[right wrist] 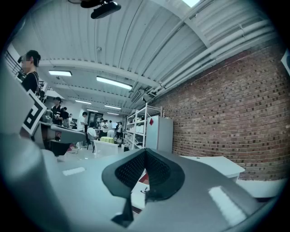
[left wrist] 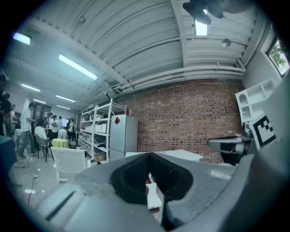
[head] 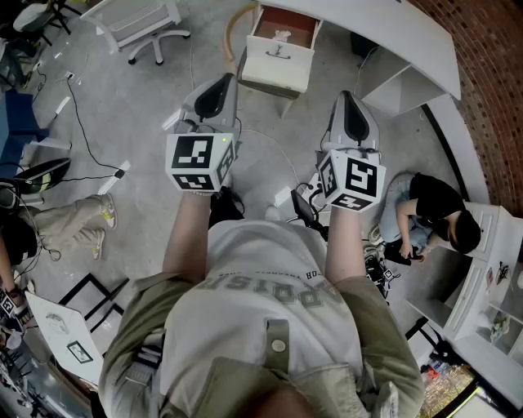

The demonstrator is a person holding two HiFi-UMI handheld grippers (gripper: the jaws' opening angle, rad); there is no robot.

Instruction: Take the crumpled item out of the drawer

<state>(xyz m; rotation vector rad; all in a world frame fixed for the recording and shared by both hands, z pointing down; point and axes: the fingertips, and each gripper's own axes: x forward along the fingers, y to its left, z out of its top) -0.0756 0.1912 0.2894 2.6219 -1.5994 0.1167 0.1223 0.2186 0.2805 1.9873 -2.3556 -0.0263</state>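
Note:
An open white drawer [head: 276, 67] stands on the floor ahead of me. Something pale and crumpled [head: 282, 35] lies inside on its reddish bottom. Both grippers are raised in front of my chest, well short of the drawer and pointing towards it. The left gripper [head: 216, 88] is shut and holds nothing. Its jaws meet at the tip in the left gripper view [left wrist: 149, 155], with a sliver of the drawer [left wrist: 153, 199] showing below. The right gripper [head: 350, 104] is likewise shut and bare. In the right gripper view [right wrist: 146, 153] the drawer front [right wrist: 138, 192] shows under the closed jaws.
A white curved desk [head: 392, 28] runs along the brick wall at the upper right. A white chair [head: 139, 24] stands at the upper left, with cables [head: 82, 122] across the floor. A person [head: 433, 214] crouches at the right beside white shelving [head: 498, 277].

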